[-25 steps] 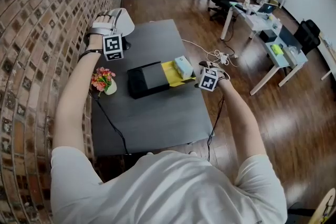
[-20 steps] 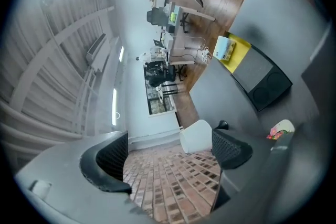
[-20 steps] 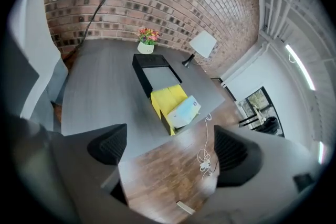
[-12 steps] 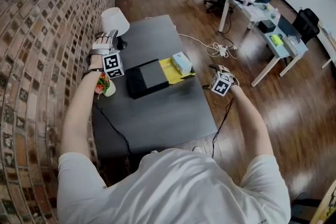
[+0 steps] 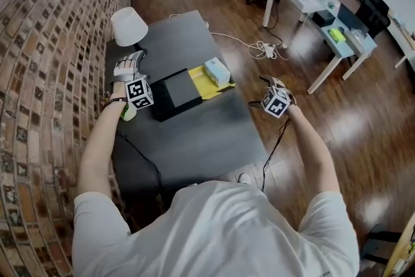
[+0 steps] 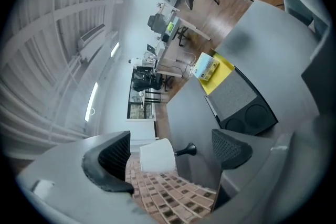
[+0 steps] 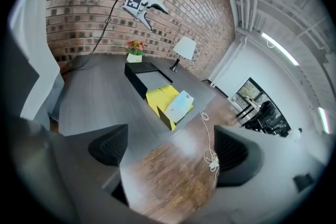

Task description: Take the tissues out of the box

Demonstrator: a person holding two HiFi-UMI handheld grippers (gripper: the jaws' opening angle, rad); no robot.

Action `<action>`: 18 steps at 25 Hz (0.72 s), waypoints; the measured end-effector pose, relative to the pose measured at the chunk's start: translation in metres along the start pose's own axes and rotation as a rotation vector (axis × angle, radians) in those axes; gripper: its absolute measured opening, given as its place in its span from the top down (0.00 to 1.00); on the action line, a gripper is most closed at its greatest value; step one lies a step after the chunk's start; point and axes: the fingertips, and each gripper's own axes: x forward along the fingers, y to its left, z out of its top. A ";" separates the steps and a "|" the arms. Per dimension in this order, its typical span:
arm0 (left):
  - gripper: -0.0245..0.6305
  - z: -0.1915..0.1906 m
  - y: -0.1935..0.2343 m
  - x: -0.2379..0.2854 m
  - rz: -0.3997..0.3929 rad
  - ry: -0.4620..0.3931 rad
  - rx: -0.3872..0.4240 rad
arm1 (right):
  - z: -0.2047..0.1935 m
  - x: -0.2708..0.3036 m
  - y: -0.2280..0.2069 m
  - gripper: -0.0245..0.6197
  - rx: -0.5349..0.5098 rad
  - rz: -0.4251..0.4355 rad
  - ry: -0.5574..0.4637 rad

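A black box with a grey top lies mid-table, with its yellow flap folded out on the right. A pale blue tissue pack rests on that yellow part. The right gripper view shows the pack and box well ahead of the jaws. My left gripper hovers open left of the box, above the flower pot, with nothing between its jaws. My right gripper is open and empty, off the table's right edge over the wooden floor.
A white lamp stands at the table's far left corner. A small flower pot sits by the brick wall. A cable trails across the floor. Desks and chairs stand at the far right.
My right gripper has drawn back from beside the tissue pack to beyond the table's right edge. My left gripper has come down and nearer, from by the lamp to beside the box.
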 end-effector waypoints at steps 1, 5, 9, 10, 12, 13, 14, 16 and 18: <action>0.23 0.003 -0.004 0.001 -0.005 -0.013 -0.011 | -0.001 -0.001 -0.001 0.16 0.008 -0.005 -0.008; 0.23 0.019 -0.014 0.002 -0.039 -0.065 -0.061 | -0.002 -0.003 -0.002 0.16 0.042 -0.016 -0.039; 0.23 0.029 -0.034 0.012 -0.088 -0.093 -0.058 | 0.000 -0.002 -0.005 0.17 0.071 -0.027 -0.068; 0.23 0.034 -0.038 0.013 -0.097 -0.103 -0.059 | 0.002 -0.002 -0.006 0.17 0.081 -0.029 -0.079; 0.23 0.041 -0.046 0.017 -0.118 -0.118 -0.065 | 0.006 -0.004 -0.007 0.17 0.095 -0.035 -0.103; 0.23 0.045 -0.049 0.019 -0.130 -0.125 -0.072 | 0.008 -0.005 -0.008 0.17 0.101 -0.038 -0.115; 0.23 0.049 -0.053 0.020 -0.144 -0.131 -0.084 | 0.009 -0.006 -0.009 0.17 0.106 -0.042 -0.125; 0.23 0.055 -0.061 0.023 -0.176 -0.136 -0.118 | 0.010 -0.008 -0.012 0.17 0.108 -0.055 -0.136; 0.23 0.057 -0.071 0.027 -0.209 -0.130 -0.138 | 0.010 -0.008 -0.014 0.17 0.092 -0.065 -0.134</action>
